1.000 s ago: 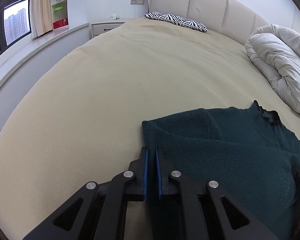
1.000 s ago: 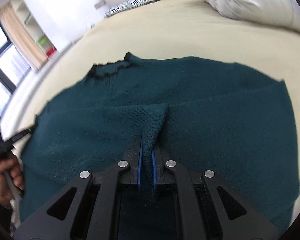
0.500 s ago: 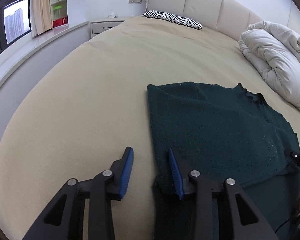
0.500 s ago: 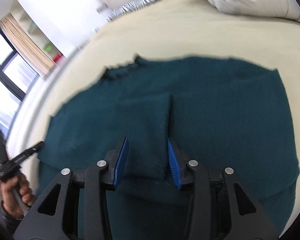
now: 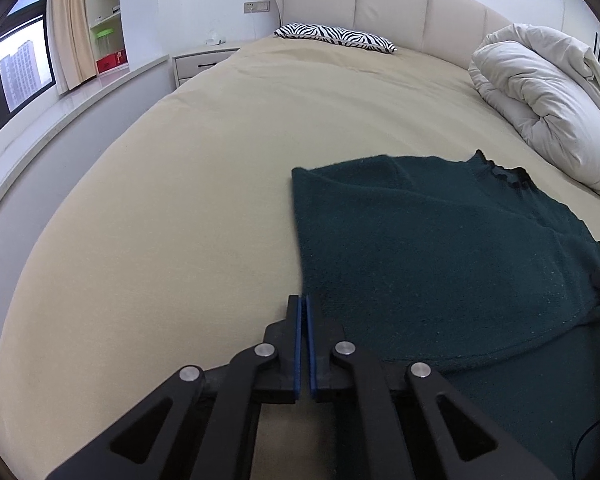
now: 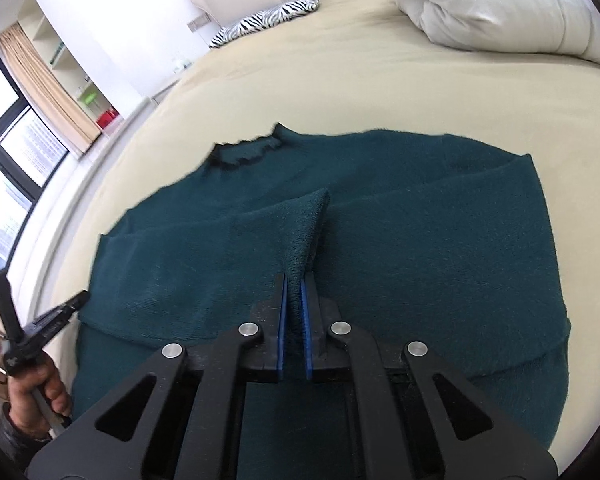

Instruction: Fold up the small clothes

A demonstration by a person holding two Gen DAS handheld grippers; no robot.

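The dark green sweater (image 6: 400,240) lies flat on the beige bed (image 5: 180,200), collar (image 6: 244,154) pointing toward the headboard, so its long axis runs away from both tools. The right gripper (image 6: 294,280) is clamped on a raised ridge of knit near the garment's middle (the fabric tents up between the blue pads). The left gripper (image 5: 303,304) sits at the sweater's left edge with jaws together; whether it pinches any cloth I cannot tell. The right one looks nearer the bulk; any fold likely carries across the short axis. A white duvet (image 5: 548,100) sits well apart
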